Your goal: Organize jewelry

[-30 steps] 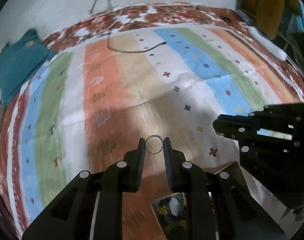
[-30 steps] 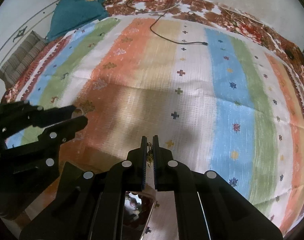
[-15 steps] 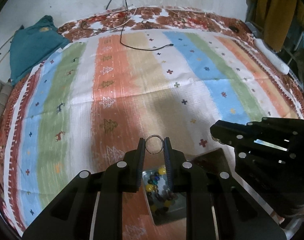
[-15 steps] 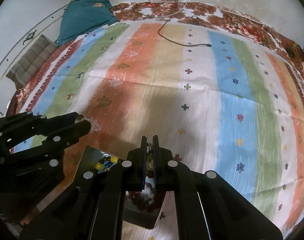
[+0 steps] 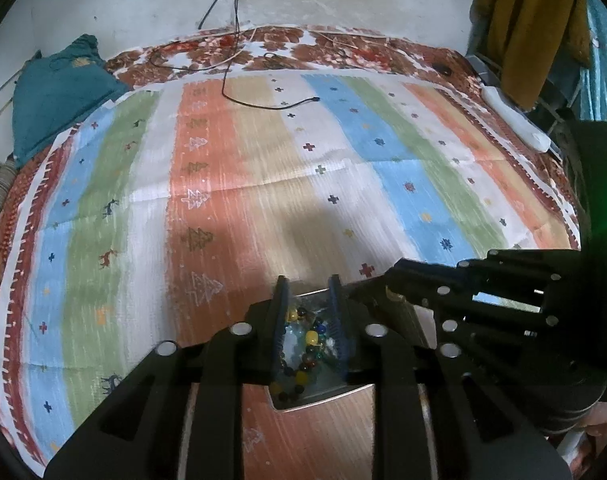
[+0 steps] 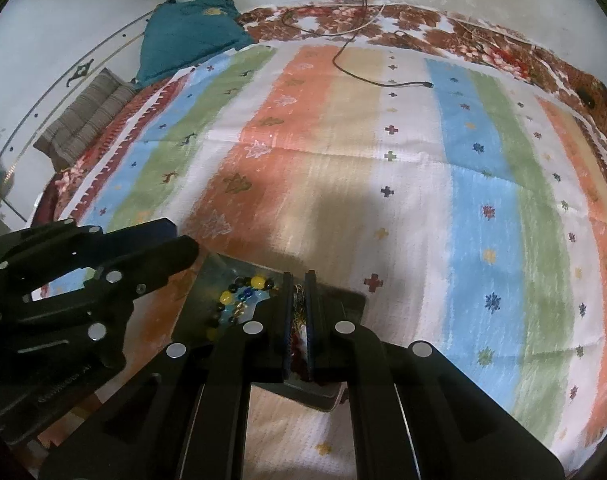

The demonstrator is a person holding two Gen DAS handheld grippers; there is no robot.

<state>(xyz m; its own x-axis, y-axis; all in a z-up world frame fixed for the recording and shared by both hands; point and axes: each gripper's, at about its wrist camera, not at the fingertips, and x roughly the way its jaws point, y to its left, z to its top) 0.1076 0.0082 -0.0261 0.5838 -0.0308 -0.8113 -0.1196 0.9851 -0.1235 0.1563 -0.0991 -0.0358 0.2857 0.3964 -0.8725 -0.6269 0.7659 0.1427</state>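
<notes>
**Jewelry over the metal tray: light, loose and easy to lose**

Jewelry is what I handle here, and most of it lies in the shallow metal tray (image 5: 323, 398) on the striped rug (image 5: 263, 184), right under both my claws. My left claw (image 5: 306, 280) hangs over the tray with its jaws opening; I see no piece between them, only the bead strand (image 5: 303, 356) lying in the tray below. My right claw (image 6: 299, 278) is pressed together on a thin gold chain (image 6: 299, 292), a small tangle of wire-fine links that shows in the narrow slit between the pads.

I judge all of it to be very light. The chain is limp and will sag, snag on the ridged pads or slip free if the pinch eases, so it wants a firm hold on a bunched part. The beads look hard, round and glossy; they would likely roll from a pinch, so the string between two beads is the better place to take hold.

The left wrist view looks straight down onto the beads, yellow, dark and blue. Only the right wrist view shows the chain in my right claw and the tray's far corner (image 6: 357, 300); there my left claw sits at the tray's left edge.
</notes>
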